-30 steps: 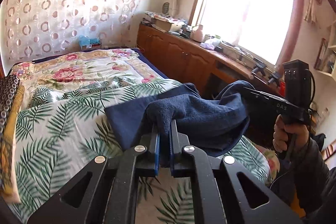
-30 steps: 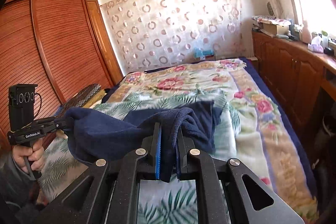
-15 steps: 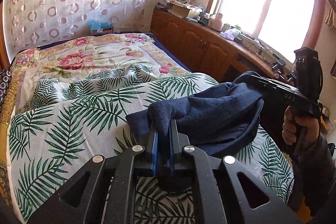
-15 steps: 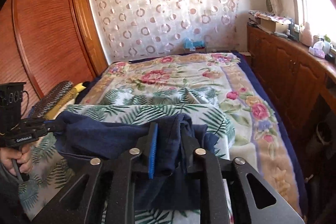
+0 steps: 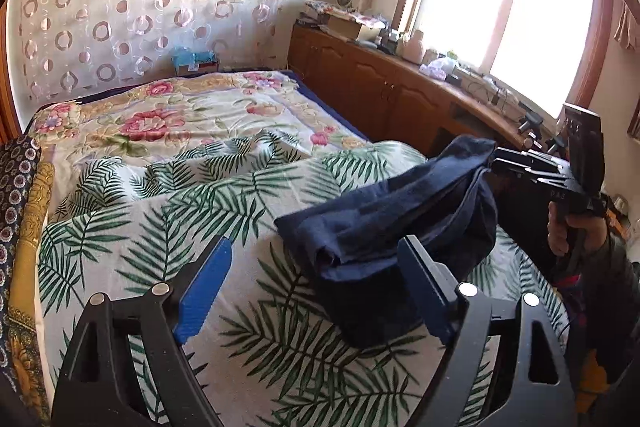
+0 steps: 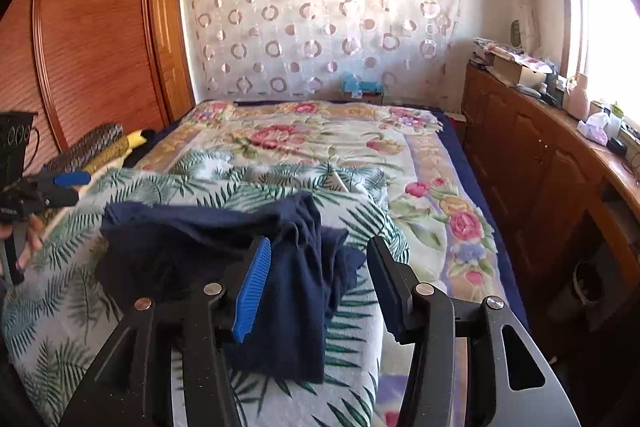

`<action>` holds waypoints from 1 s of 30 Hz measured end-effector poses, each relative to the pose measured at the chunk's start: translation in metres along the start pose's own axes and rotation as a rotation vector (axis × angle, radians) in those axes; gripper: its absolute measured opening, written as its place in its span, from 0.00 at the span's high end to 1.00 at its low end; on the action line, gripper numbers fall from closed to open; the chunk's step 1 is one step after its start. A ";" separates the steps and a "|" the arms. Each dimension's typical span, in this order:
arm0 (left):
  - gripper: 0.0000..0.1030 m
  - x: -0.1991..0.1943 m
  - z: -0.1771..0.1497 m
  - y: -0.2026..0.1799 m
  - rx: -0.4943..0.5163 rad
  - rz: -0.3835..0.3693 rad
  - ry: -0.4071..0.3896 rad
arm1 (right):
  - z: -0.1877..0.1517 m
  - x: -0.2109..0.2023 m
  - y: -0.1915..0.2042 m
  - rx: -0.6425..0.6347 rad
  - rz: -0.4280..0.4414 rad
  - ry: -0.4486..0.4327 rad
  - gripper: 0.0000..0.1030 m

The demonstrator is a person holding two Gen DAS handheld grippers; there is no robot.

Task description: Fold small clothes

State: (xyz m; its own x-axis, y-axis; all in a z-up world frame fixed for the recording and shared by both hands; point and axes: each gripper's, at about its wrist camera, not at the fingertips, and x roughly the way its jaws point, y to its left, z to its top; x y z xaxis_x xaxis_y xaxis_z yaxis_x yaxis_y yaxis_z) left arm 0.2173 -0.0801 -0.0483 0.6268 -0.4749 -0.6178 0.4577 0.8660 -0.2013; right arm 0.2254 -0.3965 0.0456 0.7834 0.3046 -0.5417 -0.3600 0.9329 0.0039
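A dark navy garment point(image 5: 392, 227) lies bunched on the palm-leaf bedspread point(image 5: 160, 219) near the bed's front edge; it also shows in the right wrist view point(image 6: 224, 239). My left gripper point(image 5: 316, 287) is open, its blue pads apart, with the garment's near end lying between and beyond them. My right gripper point(image 6: 320, 283) is open too, and a fold of the garment hangs between its fingers without being clamped. In the left wrist view the right gripper point(image 5: 516, 167) touches the garment's far end. In the right wrist view the left gripper point(image 6: 60, 187) is at the far left, apart from the cloth.
A floral quilt point(image 6: 320, 135) covers the far half of the bed. A wooden cabinet point(image 6: 540, 155) with clutter on top runs along the right under the window. A wooden wardrobe point(image 6: 92, 27) stands left. Folded patterned fabrics point(image 5: 20, 195) lie at the bed's left edge.
Both grippers were shut on the navy garment and held it up; now both have opened and the garment has dropped onto the bedspread in a bunched heap.
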 end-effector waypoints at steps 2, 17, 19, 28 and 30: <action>0.17 0.003 -0.006 -0.002 0.009 0.008 0.022 | 0.000 0.002 0.007 -0.025 0.021 0.021 0.49; 0.17 0.061 -0.007 -0.009 0.073 0.008 0.150 | 0.038 0.039 0.013 -0.135 0.083 0.074 0.62; 0.17 0.068 0.000 -0.008 0.069 0.001 0.147 | 0.042 0.043 0.008 -0.138 0.119 0.079 0.80; 0.17 0.089 0.009 0.012 0.009 0.108 0.136 | 0.039 0.073 -0.047 0.077 0.048 0.119 0.91; 0.17 0.090 0.007 0.018 -0.002 0.120 0.139 | 0.037 0.072 -0.056 0.136 0.047 0.119 0.91</action>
State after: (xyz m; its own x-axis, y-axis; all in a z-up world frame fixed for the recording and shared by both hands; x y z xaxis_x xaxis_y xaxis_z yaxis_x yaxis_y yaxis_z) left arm 0.2860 -0.1084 -0.1019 0.5835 -0.3417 -0.7367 0.3831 0.9157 -0.1213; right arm 0.3210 -0.4198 0.0373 0.6989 0.3310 -0.6340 -0.3168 0.9380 0.1404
